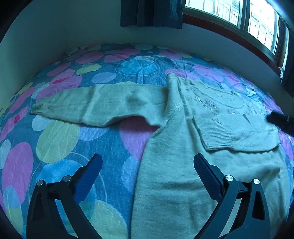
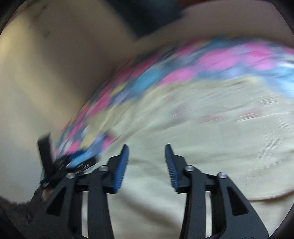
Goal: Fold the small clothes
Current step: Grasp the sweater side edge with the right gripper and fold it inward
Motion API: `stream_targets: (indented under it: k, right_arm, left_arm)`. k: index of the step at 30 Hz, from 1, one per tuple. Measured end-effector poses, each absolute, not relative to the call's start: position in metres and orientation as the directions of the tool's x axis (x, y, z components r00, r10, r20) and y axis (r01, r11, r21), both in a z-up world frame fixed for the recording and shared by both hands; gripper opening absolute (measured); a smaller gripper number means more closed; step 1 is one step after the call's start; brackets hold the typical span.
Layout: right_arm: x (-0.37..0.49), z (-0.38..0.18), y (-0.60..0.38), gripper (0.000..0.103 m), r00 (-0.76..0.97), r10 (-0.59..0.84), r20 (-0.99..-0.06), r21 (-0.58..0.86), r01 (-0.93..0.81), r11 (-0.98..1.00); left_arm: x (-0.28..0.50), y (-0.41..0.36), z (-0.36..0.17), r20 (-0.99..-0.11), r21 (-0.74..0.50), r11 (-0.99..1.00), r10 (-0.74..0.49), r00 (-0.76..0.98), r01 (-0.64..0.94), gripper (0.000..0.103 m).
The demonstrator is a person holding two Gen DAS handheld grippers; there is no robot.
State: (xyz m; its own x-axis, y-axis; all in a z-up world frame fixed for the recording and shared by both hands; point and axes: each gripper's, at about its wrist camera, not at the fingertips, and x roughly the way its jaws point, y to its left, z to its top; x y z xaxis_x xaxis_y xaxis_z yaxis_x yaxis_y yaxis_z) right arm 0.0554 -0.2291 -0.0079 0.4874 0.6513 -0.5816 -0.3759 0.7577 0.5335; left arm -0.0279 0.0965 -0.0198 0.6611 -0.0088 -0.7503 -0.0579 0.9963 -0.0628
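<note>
Left gripper (image 1: 148,163): jaws standing wide apart, gripping nothing, hovering over the near part of the bed (image 1: 60,139), its left finger above bare bedspread and its right finger above knit.

Sweater (image 1: 183,165): lying flat across the bed's near and right part, pale cream, soft and fuzzy, with ribbed cuffs. Its body is running from the near edge away toward the far edge; that is the long axis.

Left sleeve (image 1: 95,104): stretching straight out toward the bed's left edge, at right angles to the body, unfolded, cuff well apart from the tool. It is lying ahead and to the left of the left gripper, which is judged the nearer tool for folding it in.

Right sleeve (image 1: 237,132): already lying folded across the chest, its cuff pointing inward.

Right gripper (image 2: 147,152): jaws standing partly apart, nothing between the pads, hanging over the sweater's right side. Its view is smearing heavily with motion, so fine detail of the knit is not readable there. In the left view only a dark tip of it is showing at the right edge.

Judgement: one sleeve is folded and one is not; the coming move is likely turning on the outstretched sleeve, reached across the bedspread from the left gripper's side.

Window (image 1: 238,16): sitting above the bed's far right corner.
</note>
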Motion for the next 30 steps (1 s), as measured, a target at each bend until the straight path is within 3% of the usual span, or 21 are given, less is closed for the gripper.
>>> stream_targets:
  k: [3,6,10,13,18,24,30]
  right_arm:
    - [0.076,-0.020,-0.319,0.043,0.636,0.480,-0.604,0.525,-0.135,0.840]
    - [0.102,-0.051,-0.395,0.042,0.659,0.331,-0.675,0.531,0.123,0.838]
    - [0.134,-0.088,-0.428,0.041,0.618,0.353,-0.702,0.569,0.190,0.800]
    - [0.155,-0.104,-0.424,0.005,0.580,0.388,-0.716,0.575,0.174,0.800]
    - [0.158,-0.111,-0.431,0.006,0.584,0.429,-0.689,0.622,0.173,0.764]
    - [0.102,-0.097,-0.436,0.021,0.564,0.481,-0.672,0.649,0.134,0.749]
    - [0.052,-0.103,-0.421,0.017,0.521,0.464,-0.716,0.590,0.099,0.801]
  left_arm:
    - [-0.024,0.093,-0.019,-0.740,-0.070,0.996,-0.015,0.672,-0.056,0.099]
    - [-0.020,0.089,-0.022,-0.744,-0.078,0.995,-0.020,0.668,-0.056,0.099]
    - [-0.014,0.083,-0.031,-0.763,-0.078,0.995,-0.025,0.646,-0.054,0.099]
    - [-0.010,0.080,-0.035,-0.773,-0.069,0.996,-0.021,0.634,-0.051,0.099]
    - [-0.008,0.078,-0.039,-0.784,-0.071,0.996,-0.023,0.621,-0.052,0.099]
    - [-0.010,0.078,-0.039,-0.782,-0.076,0.996,-0.029,0.622,-0.049,0.099]
    - [-0.012,0.075,-0.041,-0.787,-0.084,0.995,-0.038,0.616,-0.045,0.099]
